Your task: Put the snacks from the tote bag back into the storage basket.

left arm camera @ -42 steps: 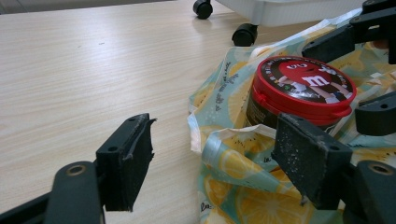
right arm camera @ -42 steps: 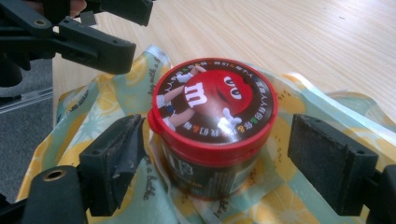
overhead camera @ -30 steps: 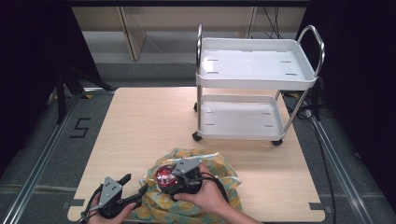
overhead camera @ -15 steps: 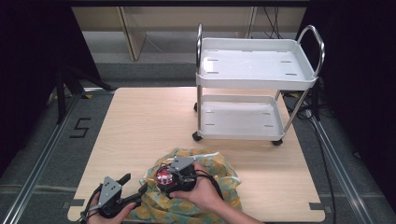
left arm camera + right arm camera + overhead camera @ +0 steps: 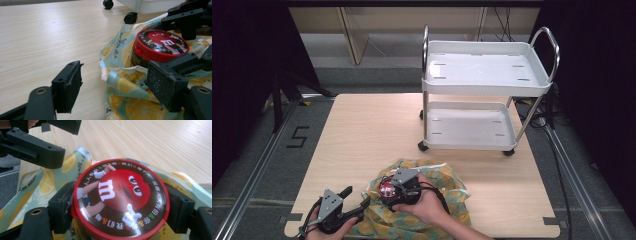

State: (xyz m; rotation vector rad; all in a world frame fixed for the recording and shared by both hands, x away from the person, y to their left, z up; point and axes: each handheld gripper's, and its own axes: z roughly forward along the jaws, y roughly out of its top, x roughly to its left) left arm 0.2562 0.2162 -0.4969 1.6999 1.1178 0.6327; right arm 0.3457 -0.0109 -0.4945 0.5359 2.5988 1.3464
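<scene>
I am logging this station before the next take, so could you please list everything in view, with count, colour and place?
candy tub: one, red lid with a cartoon print, on the bag at the table's near edge, between the right gripper's jaws.
bag: one, pale green with yellow lemon print, crumpled at the table's near edge.
table: one, light wood, centre.
cart: one, white with two empty shelves, chrome handles and black wheels, at the table's far right.
left gripper: one, black, jaws open beside the bag's edge.
right gripper: one, black, jaws on either side of the tub.
hands: two, at the near edge.
</scene>
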